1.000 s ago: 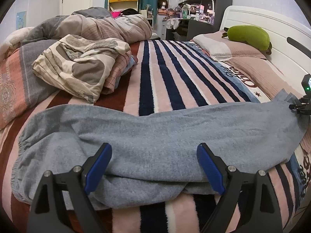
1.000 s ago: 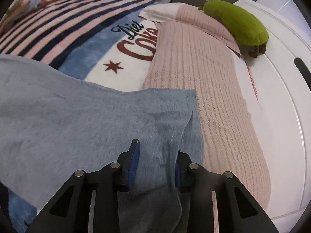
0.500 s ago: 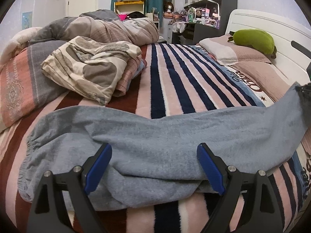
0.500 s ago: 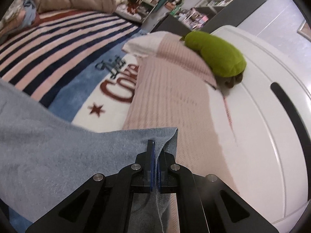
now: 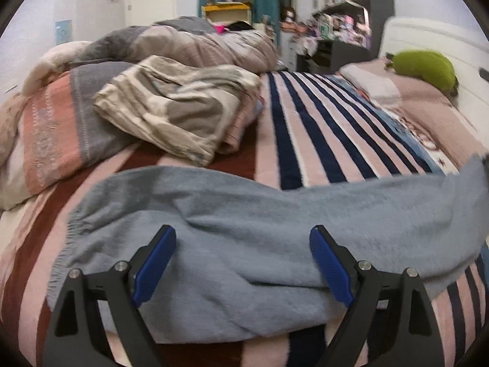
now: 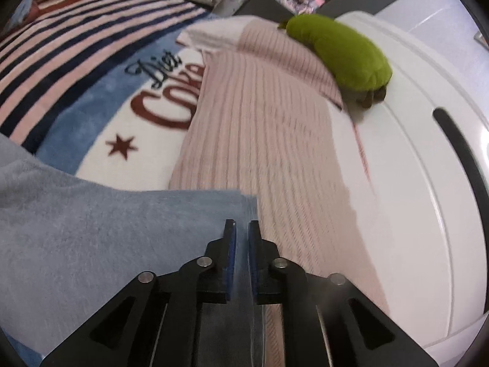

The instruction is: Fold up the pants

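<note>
Grey-blue fleecy pants [image 5: 244,214] lie stretched crosswise over the striped pink, navy and maroon fleece blanket [image 5: 305,128] on the bed. Elastic cuff end toward the left of the left wrist view; the far right end rises off the blanket at the frame edge.

Left tongs [image 5: 243,263]: blue-padded fingers [image 5: 152,263] stand wide apart, hovering over the near edge of the pants. Nothing clamped; the fabric lies below and between the fingers, and contact with the pads cannot be confirmed.

Right tongs [image 6: 241,238]: jaws are opening, a narrow gap showing between the blue pads. A thin fold at the corner of the pants [image 6: 122,229] sits in that gap; the view is too blurred to say whether the pads press on it. That corner lies over the edge of the pink ribbed pillow [image 6: 275,140].

Surroundings: a green plush toy [image 6: 342,49] rests at the top of the pillows against the white headboard [image 6: 428,183]. The blanket's white and blue panel with dark red lettering and a star [image 6: 120,146] lies just beyond the pants. A folded beige and grey patterned quilt [image 5: 177,107] sits on the left half of the bed, well apart from the pants, with a heap of bedding [image 5: 198,42] behind it.
</note>
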Tool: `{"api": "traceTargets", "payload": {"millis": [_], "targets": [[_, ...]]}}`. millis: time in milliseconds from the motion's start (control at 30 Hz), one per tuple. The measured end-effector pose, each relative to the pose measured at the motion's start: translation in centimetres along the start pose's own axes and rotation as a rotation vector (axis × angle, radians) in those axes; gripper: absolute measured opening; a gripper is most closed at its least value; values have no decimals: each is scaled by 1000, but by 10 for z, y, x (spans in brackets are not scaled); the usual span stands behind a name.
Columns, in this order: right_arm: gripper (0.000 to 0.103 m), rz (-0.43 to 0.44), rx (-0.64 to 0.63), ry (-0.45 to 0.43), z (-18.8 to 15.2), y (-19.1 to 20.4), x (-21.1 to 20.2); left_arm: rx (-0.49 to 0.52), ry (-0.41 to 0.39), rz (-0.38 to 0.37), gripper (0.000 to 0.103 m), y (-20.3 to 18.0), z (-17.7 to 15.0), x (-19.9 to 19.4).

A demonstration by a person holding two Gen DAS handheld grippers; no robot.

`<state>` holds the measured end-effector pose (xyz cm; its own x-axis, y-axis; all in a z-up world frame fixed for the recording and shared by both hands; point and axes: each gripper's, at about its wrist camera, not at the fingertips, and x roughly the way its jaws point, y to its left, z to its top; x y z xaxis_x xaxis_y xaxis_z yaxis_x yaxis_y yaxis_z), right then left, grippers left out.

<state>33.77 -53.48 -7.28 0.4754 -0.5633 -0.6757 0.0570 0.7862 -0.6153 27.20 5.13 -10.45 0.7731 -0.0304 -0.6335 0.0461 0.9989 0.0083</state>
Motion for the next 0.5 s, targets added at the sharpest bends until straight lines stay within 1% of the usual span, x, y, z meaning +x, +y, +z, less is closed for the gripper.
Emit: {"api": "traceTargets", "payload": {"millis": [33, 67, 100, 133, 167, 200, 233, 267, 300, 400, 467, 500], "targets": [[38, 7, 3, -3, -3, -1, -2, -11, -10, 5, 87, 4, 2, -4], [56, 17, 10, -14, -7, -3, -7, -19, -18, 16, 87, 10, 4, -8], [58, 25, 23, -33, -12, -7, -15, -23, -23, 32, 88, 15, 6, -11], [58, 31, 34, -38, -16, -10, -19, -29, -26, 61, 90, 23, 7, -15], [58, 48, 55, -37, -20, -14, -24, -37, -23, 76, 90, 28, 8, -17], [61, 77, 83, -33, -26, -18, -29, -51, -14, 89, 91, 36, 6, -20], [65, 109, 113, -25, -33, -22, -33, -64, -5, 93, 91, 42, 3, -22], [74, 127, 127, -21, -39, -24, -36, -82, 8, 97, 92, 50, -2, -25], [80, 148, 143, -20, -47, -25, -38, -95, 20, 101, 93, 55, -7, -25], [80, 200, 162, -10, -63, -21, -38, -149, 71, 133, 95, 75, -26, -23], [80, 203, 170, 10, -71, -14, -31, -173, 100, 160, 95, 86, -36, -17], [80, 186, 158, 7, -73, -10, -29, -187, 109, 158, 95, 90, -39, -17]]}}
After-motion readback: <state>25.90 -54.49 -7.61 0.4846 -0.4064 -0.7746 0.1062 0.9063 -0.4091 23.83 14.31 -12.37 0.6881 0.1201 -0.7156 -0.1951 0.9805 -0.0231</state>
